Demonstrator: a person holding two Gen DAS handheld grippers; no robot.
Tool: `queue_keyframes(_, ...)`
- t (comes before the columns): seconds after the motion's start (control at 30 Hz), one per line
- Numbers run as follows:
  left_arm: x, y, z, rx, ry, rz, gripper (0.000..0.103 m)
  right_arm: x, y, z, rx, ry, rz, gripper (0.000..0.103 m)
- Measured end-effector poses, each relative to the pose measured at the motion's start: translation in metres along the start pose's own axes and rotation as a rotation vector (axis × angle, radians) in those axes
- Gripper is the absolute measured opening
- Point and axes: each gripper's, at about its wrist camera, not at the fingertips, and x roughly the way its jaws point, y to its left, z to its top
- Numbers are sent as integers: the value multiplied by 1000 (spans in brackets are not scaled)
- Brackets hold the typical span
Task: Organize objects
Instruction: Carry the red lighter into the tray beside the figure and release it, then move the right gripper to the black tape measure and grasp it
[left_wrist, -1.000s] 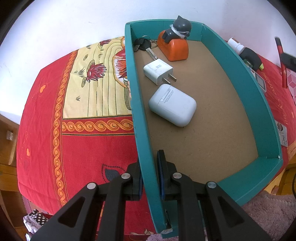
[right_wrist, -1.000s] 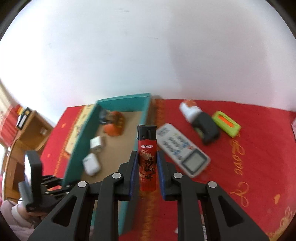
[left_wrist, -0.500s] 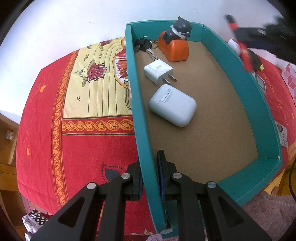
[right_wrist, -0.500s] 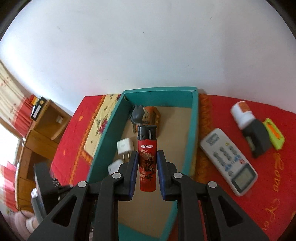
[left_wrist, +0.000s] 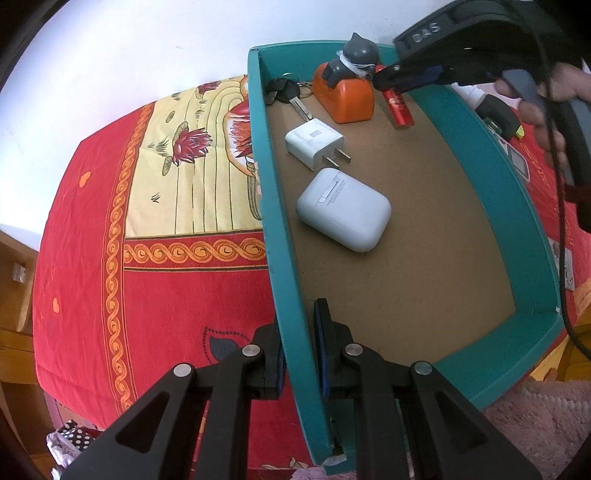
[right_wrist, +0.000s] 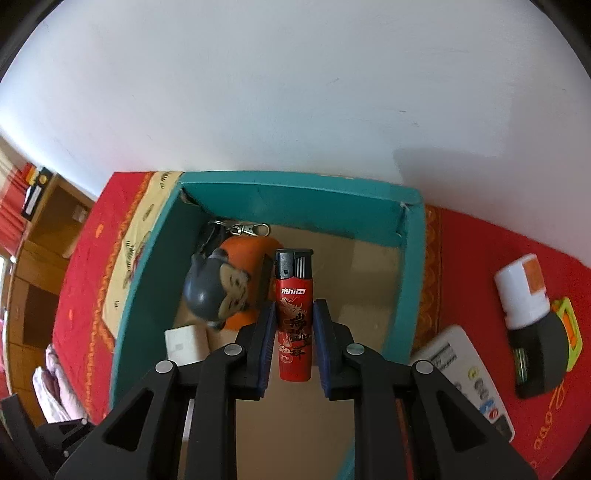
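A: Left wrist view, item one: teal box (left_wrist: 280, 206), open top, brown floor, on a table under a red patterned cloth (left_wrist: 92, 236). Left tool (left_wrist: 298, 363) clenched on the near stretch of the box's left wall, one pad outside, one inside.

B: Contents?

A: White earbud case (left_wrist: 343, 208) near the left wall. White plug adapter (left_wrist: 314, 144) just beyond it, prongs toward the box's middle. Black-headed keys (left_wrist: 286, 92) in the far left corner. Orange block with a grey cat figure (left_wrist: 347, 86) against the far wall.

B: And the right side?

A: Right tool (right_wrist: 294, 334) grasping a red lighter (right_wrist: 293, 314) by its lower body, black cap pointing away from the camera. From the left wrist view the lighter (left_wrist: 397, 105) hangs inside the box near the far right corner, just beside the orange block; whether its end touches the floor I cannot tell. A hand (left_wrist: 546, 96) grips that tool's handle.

B: Outside the box?

A: Right wrist view: white remote control (right_wrist: 469, 380) on the cloth just right of the box. Farther right, a white bottle with an orange label (right_wrist: 522, 295), a black item (right_wrist: 539, 358) touching it, and a lime-green item (right_wrist: 570, 332) at their far side. Wooden furniture (right_wrist: 40, 236) at the left edge.
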Motion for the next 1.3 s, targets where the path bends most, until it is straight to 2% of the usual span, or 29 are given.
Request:
queue_keyframes(0.5,1,-1,-1,0,-3,12,12,22,9,19,-26,10,-74,22)
queue_keyframes(0.63,1,-1,-1,0,-4,13,12,20,9,17,-18,1,-58,30)
queue_keyframes(0.73,1,0,-1,-3,-6,11,12,16,8,15,-1,-7,-39,31)
queue_keyframes(0.93,2,1,-1,-6,-6,8,12,-5,7,4,10,-43,-8,31)
queue_keyframes(1.1,2,2,-1,-5,-9,9,12,-48,11,-13,-23,-142,0,31)
queue_keyframes(1.3,3,3,-1,-10,-8,6,12,-84,-10,-40,-28,-184,-40,33)
